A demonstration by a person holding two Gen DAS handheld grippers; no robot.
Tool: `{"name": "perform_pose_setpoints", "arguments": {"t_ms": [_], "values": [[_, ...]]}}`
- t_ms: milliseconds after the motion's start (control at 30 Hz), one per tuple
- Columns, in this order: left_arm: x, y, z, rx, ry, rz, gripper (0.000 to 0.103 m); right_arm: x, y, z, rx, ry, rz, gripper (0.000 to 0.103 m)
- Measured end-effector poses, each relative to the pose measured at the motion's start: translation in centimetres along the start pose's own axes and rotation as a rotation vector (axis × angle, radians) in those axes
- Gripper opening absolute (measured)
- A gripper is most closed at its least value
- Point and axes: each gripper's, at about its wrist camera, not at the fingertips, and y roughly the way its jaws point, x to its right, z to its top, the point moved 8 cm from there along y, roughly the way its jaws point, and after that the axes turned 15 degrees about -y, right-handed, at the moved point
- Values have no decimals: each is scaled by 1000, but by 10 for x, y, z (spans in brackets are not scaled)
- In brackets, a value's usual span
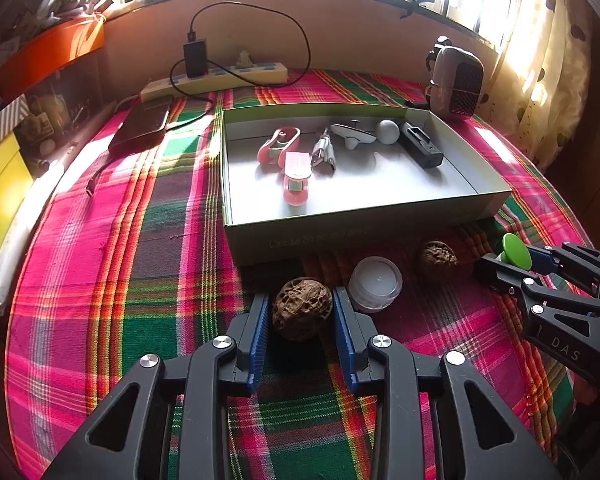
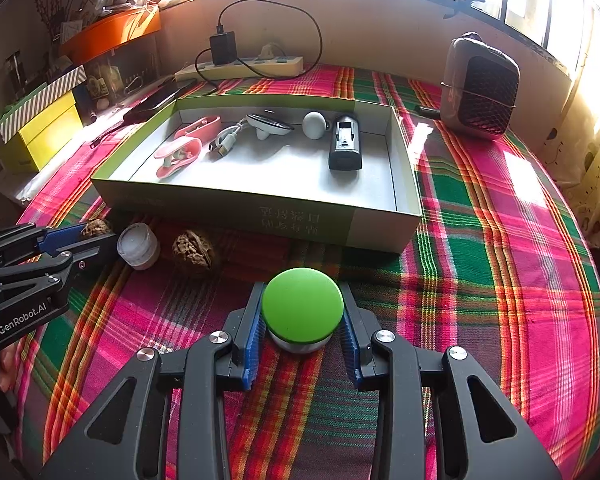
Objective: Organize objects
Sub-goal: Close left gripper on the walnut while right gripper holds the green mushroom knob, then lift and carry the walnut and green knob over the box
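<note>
My left tongs (image 1: pixel 302 312) clench a wrinkled, hard-shelled walnut (image 1: pixel 302 307) on the plaid-clothed desk (image 1: pixel 100 280). My right tongs (image 2: pixel 302 320) grip a green-capped jar (image 2: pixel 302 309) by its smooth round lid. Both sit just in front of the shallow cardboard box (image 1: pixel 340 232), which already holds several small gadgets. I judge the lift comes next: raise each clear of the near wall, keeping squeeze steady, since the lid is slick. A second walnut (image 1: pixel 438 261) and a frosted cup (image 1: pixel 376 283) wait beside.
</note>
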Motion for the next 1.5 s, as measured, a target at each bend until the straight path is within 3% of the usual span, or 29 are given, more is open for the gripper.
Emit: {"name": "perform_pose_setpoints", "arguments": {"t_ms": [867,1500], "values": [[5,-12,2,31,18,10,28,1,-7,0,12,8,-5,34],[14,-32,15,59,7,-34,28,1,-28,17,66,-5,-1,34]]}}
